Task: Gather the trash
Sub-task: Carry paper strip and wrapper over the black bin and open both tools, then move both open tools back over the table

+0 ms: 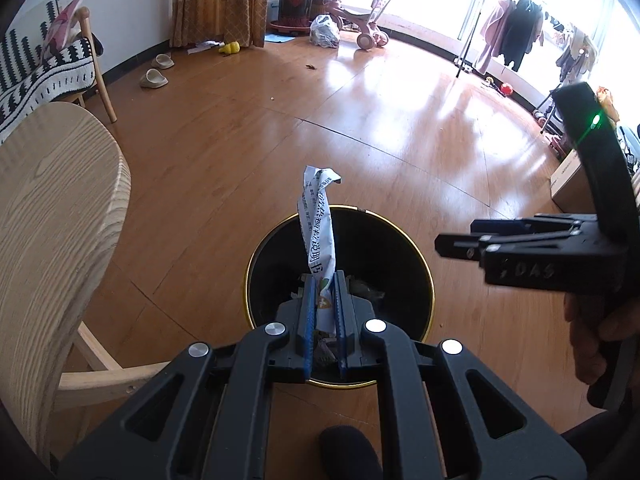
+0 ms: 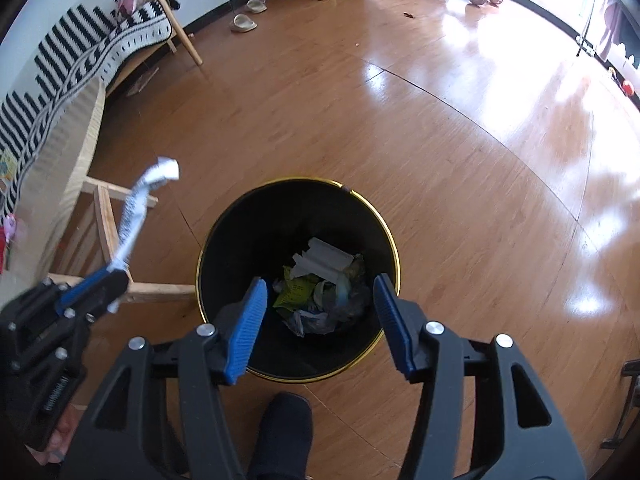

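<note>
Pinching a twisted paper strip [image 1: 316, 232] above the bin [image 1: 256, 256], the left gripper [image 1: 323, 280] risked dropping it outside, while the right gripper [image 2: 320, 300] hung spread and empty.

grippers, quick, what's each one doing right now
Left gripper: shut on the paper strip.
Right gripper: open, empty, over the bin.
</note>
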Motion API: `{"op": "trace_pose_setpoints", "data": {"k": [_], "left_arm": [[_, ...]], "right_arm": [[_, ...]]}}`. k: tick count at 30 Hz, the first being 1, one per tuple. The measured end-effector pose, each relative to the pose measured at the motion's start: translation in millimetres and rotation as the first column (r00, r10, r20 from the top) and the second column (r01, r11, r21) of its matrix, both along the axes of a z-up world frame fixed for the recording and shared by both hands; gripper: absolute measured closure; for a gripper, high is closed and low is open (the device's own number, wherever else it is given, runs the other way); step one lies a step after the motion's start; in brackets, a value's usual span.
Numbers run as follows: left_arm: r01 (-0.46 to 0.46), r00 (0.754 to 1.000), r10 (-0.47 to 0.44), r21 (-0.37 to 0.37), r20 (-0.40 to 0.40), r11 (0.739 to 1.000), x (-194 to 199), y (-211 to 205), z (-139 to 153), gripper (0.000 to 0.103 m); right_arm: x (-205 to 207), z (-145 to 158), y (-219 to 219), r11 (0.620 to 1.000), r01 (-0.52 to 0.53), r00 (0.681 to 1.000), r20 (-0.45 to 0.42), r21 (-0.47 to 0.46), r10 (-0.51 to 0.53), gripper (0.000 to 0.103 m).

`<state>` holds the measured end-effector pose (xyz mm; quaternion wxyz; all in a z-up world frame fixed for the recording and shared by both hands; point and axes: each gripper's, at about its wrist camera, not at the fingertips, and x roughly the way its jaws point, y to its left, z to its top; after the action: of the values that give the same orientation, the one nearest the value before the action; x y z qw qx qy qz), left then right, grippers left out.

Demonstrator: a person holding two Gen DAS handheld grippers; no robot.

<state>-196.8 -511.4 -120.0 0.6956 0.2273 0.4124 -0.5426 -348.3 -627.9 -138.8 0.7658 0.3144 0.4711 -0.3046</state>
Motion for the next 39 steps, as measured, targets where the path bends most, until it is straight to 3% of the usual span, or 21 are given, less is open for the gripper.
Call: {"op": "trace_pose_setpoints", "data": {"k": [9, 10, 12, 13, 14, 23, 29, 32, 35, 36, 38, 39], "left_arm": [[0.045, 0.997, -0.044, 0.013, -0.070, 0.999, 5.4, -14.2, -10.4, 0.094], [0.047, 0.996, -0.046, 0.014, -0.074, 0.999, 6.4, -16.9, -11.1, 0.090], [0.040, 0.995, -0.039, 0.017, -0.089, 0.999, 9.8, -20.0, -11.9, 0.061], [0.031, 0.995, -0.029, 0.013, -0.093, 0.999, 11.3, -19.7, -11.3, 0.033], [0.018, 0.996, -0.018, 0.001, -0.090, 1.000, 12.8, -18.4, -9.5, 0.028], [-0.007, 1.000, 0.006, -0.044, -0.016, 0.999, 27.0, 15.2, 33.3, 0.017], [-0.193, 0.981, 0.195, -0.092, 0.016, 0.977, 93.4, 83.9, 79.7, 0.013], [-0.347, 0.935, 0.353, -0.125, 0.029, 0.929, 145.9, 138.2, 101.1, 0.011], [-0.514, 0.850, 0.523, -0.121, 0.061, 0.849, 204.6, 201.0, 112.8, 0.011], [-0.586, 0.798, 0.596, -0.114, 0.090, 0.802, 231.0, 229.8, 114.7, 0.011], [-0.676, 0.717, 0.684, -0.107, 0.135, 0.729, 263.2, 265.5, 115.2, 0.011], [-0.734, 0.653, 0.739, -0.102, 0.167, 0.672, 284.3, 289.1, 114.9, 0.011]], "right_arm": [[-13.3, 20.1, -10.0, 0.997, 0.082, 0.994, 0.076, -0.002, -0.082, 0.040], [-14.9, 23.7, -10.9, 0.996, 0.093, 0.992, 0.088, -0.003, -0.093, 0.039], [-17.0, 29.3, -12.2, 0.994, 0.112, 0.988, 0.104, -0.008, -0.110, 0.037], [-17.4, 32.0, -13.1, 0.993, 0.117, 0.987, 0.112, -0.007, -0.116, 0.037], [-17.1, 34.6, -13.1, 0.993, 0.121, 0.985, 0.121, -0.006, -0.119, 0.037], [16.2, 64.7, 8.4, 0.995, 0.090, 0.984, 0.161, -0.046, -0.081, 0.031], [74.0, 90.4, 45.3, 0.994, 0.002, 0.985, 0.171, -0.111, 0.017, 0.026], [108.0, 99.1, 66.8, 0.990, -0.053, 0.982, 0.173, -0.131, 0.075, 0.026], [150.2, 102.9, 94.5, 0.982, -0.123, 0.973, 0.176, -0.142, 0.147, 0.025], [166.8, 102.6, 105.2, 0.979, -0.146, 0.969, 0.177, -0.141, 0.170, 0.025], [194.5, 100.7, 122.2, 0.974, -0.186, 0.963, 0.173, -0.131, 0.207, 0.024], [213.0, 99.4, 133.0, 0.969, -0.214, 0.958, 0.168, -0.123, 0.233, 0.024]]}}
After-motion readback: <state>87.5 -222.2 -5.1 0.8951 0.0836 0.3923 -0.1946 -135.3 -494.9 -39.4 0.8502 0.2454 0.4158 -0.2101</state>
